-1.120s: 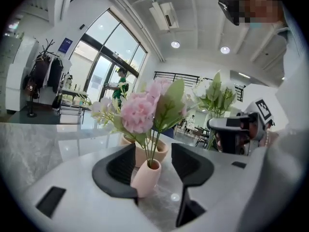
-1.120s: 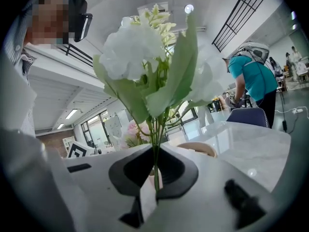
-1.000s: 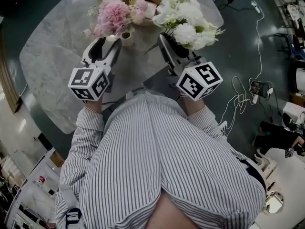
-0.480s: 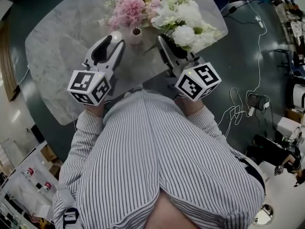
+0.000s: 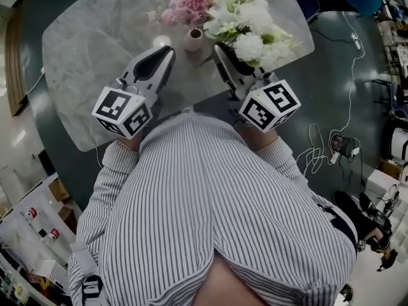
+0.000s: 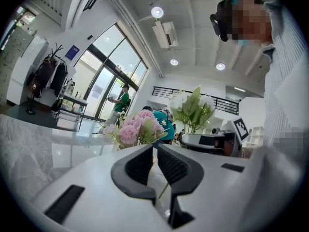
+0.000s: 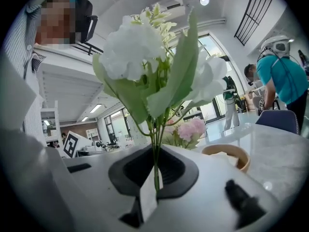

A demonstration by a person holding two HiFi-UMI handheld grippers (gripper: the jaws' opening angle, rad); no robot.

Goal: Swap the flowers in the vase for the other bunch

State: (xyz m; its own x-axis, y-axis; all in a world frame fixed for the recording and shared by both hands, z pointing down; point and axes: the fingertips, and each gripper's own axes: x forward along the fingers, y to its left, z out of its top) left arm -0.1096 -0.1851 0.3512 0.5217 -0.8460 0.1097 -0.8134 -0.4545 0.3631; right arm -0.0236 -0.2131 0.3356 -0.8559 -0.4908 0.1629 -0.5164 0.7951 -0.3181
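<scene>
Pink flowers [image 5: 191, 0] stand in a small white vase [image 5: 193, 39] at the far side of the marble table [image 5: 89, 56]. My left gripper [image 5: 169, 50] is just left of the vase, apart from it, and its jaws are closing to a narrow slit. In the left gripper view the gripper [image 6: 155, 146] points at the pink flowers [image 6: 137, 129]. A thin green strand shows low in the slit; I cannot tell what it is. My right gripper [image 5: 220, 46] is shut on the stems of the white bunch [image 5: 252, 25], right of the vase. The white bunch [image 7: 140, 47] rises from its jaws [image 7: 155, 151].
A wooden bowl [image 7: 227, 154] sits on the table behind the flowers. The table's near edge runs just in front of my body. Cables [image 5: 319, 152] lie on the dark floor at the right. A person in a teal shirt [image 7: 277, 76] stands in the background.
The left jaws went from wide apart to almost together. Both grippers moved a little further over the table towards the vase, the right one still carrying the white bunch.
</scene>
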